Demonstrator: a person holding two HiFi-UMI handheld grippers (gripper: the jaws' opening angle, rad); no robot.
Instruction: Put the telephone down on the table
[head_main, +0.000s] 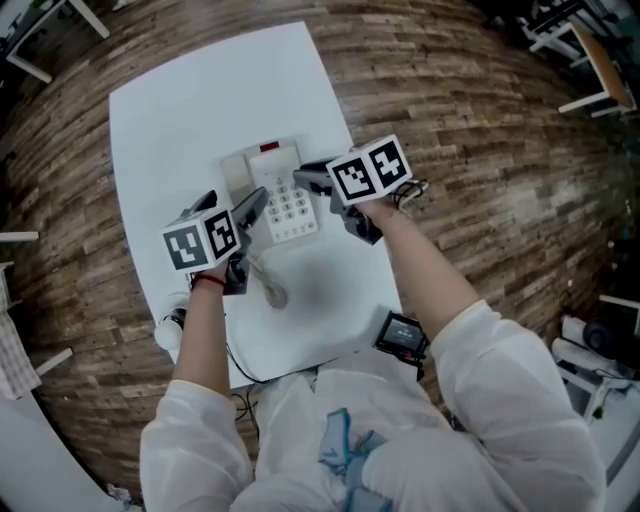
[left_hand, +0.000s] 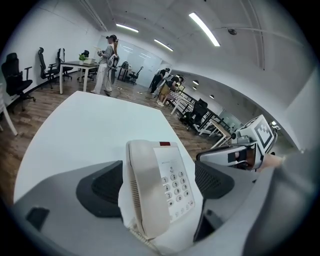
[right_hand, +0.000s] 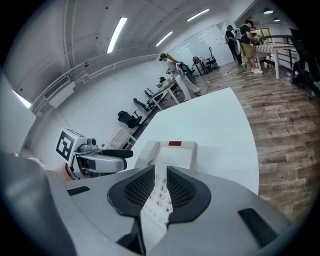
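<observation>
Now the telephone (head_main: 279, 196) lies flat on the white table (head_main: 190, 100), long axis running near to far, with the left tongs (head_main: 252, 210), jaws wide and empty, just beside its left edge and the right tongs (head_main: 312, 179), narrowed to an empty slit, over its right edge

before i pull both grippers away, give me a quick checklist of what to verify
1. telephone lying flat on the table: ok, as far as the head view shows
2. handset seated on the telephone: ok
3. left gripper free of the telephone: ok, fingers wide apart, table showing on both sides
4. right gripper pinching nothing: ok, narrow gap, keypad seen through it
5. cord clear of the left gripper: cannot tell
</observation>
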